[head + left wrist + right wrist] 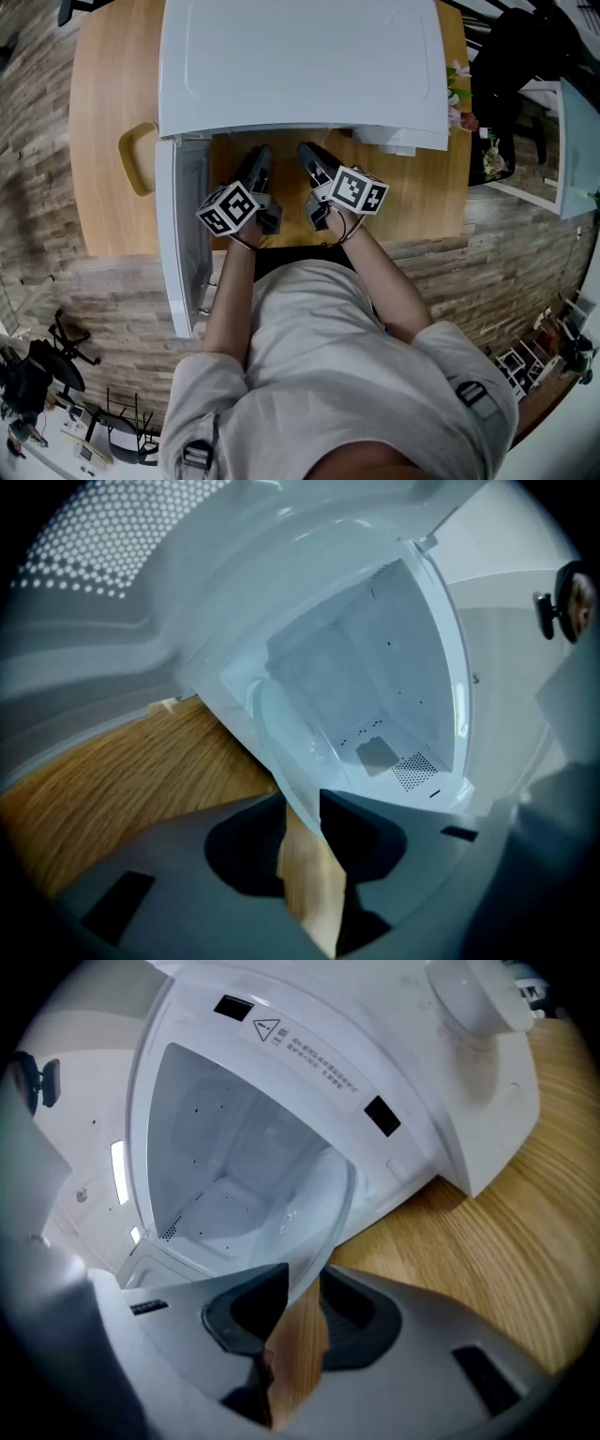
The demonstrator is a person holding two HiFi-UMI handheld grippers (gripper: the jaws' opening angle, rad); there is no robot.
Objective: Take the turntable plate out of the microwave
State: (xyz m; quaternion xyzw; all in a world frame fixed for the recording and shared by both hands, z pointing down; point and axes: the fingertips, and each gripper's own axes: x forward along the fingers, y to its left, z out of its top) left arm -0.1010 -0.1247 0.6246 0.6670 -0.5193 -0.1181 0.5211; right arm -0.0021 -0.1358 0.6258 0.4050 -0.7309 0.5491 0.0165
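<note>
The white microwave (300, 66) stands on a wooden table with its door (183, 234) swung open to the left. The clear glass turntable plate (314, 1208) pokes out of the cavity over the front sill, tilted. My right gripper (302, 1279) has the plate's near rim between its jaw tips, and both pads touch the glass. The plate (281, 747) shows again in the left gripper view, where my left gripper (300, 803) pinches another stretch of the same rim. From above, the left gripper (260, 155) and right gripper (309, 153) reach side by side under the microwave's top, which hides the plate.
The wooden table (112, 94) reaches left of and in front of the microwave. A yellow loop-shaped object (139, 157) lies on it beside the door hinge. The control knob (473, 997) sits on the panel right of the cavity. Flowers (459, 94) stand at the table's right edge.
</note>
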